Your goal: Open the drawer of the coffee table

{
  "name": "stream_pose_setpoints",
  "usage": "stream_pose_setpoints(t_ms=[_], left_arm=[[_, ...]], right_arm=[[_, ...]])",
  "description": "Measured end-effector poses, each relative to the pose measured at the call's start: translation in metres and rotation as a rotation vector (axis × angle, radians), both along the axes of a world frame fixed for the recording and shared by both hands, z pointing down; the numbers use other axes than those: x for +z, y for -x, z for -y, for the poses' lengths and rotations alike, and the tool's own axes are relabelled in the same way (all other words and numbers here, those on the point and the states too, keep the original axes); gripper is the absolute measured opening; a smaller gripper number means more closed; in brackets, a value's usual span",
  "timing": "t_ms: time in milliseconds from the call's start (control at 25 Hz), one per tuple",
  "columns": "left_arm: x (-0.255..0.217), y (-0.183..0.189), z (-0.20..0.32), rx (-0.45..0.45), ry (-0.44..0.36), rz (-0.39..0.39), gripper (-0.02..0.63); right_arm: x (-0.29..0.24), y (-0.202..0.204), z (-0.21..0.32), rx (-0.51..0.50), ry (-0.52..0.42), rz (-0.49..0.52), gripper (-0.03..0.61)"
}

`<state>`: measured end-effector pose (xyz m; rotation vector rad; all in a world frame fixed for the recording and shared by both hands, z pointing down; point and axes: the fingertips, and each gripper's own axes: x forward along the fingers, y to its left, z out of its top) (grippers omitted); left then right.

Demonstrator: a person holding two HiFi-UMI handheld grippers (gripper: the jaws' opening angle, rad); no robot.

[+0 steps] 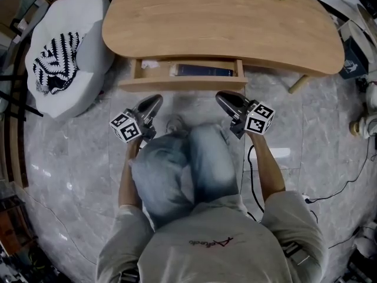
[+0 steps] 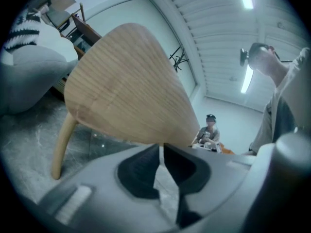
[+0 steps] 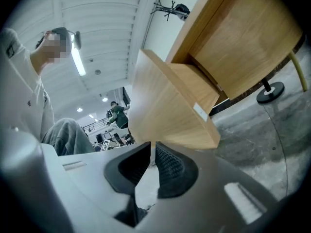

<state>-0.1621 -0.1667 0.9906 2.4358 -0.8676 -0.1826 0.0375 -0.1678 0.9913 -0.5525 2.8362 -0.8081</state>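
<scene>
The oval wooden coffee table [image 1: 224, 22] stands ahead of me with its drawer [image 1: 154, 71] pulled out; a dark flat item [image 1: 205, 71] lies inside. The drawer front [image 1: 179, 85] faces me. My left gripper [image 1: 154, 101] hovers just short of the front's left part, not touching it. My right gripper [image 1: 222, 97] does likewise near the right part. In the left gripper view the left gripper [image 2: 161, 147] has its jaws drawn to a thin slit, empty. The right gripper [image 3: 152, 144] looks the same, with the drawer front [image 3: 165, 110] just beyond it.
A white pouffe [image 1: 88, 22] with a black-and-white striped cloth [image 1: 56, 61] sits left of the table. My knees [image 1: 177, 158] are between the grippers. A black cable [image 1: 253, 175] runs over the marble floor at right. A table leg [image 1: 298, 84] slants out at right.
</scene>
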Motion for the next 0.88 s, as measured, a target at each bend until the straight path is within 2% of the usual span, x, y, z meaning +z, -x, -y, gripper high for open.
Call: stream_pose_setpoints(t_ms=[40,120,240,280,360,520,640,760,880], left_arm=[[-0.003,0.002,-0.002,-0.006,-0.009,-0.015,0.035],[-0.005,0.005,-0.005,-0.031,-0.008,-0.048,0.087],[0.002,0.006,-0.009,-0.043,0.002,-0.03,0.087],[0.005,0.005,-0.008,-0.038,0.012,-0.032,0.108],[0.012,0.001,-0.006,-0.033,0.038,-0.037,0.197],[0.01,0.006,0.007,-0.061,0.033,-0.037,0.234],[0.004,0.012,0.02,-0.084,0.026,-0.065,0.265],[0.001,0.011,0.03,-0.065,0.019,-0.064,0.267],[-0.001,0.009,0.032,-0.025,0.016,-0.063,0.267]], right_arm=[[-0.002,-0.002,0.0,0.009,0.001,0.012,0.035],[0.0,-0.006,-0.003,0.016,0.002,-0.005,0.037],[0.004,-0.011,-0.007,0.023,0.002,-0.029,0.048],[0.005,-0.012,-0.005,0.027,0.01,-0.028,0.051],[0.011,-0.011,-0.002,0.027,0.041,-0.035,0.125],[0.014,-0.011,0.008,0.044,0.052,-0.05,0.207],[0.01,-0.013,0.014,0.062,0.064,-0.019,0.215],[0.01,-0.017,0.02,0.073,0.075,0.002,0.215],[0.009,-0.021,0.026,0.086,0.079,0.016,0.176]])
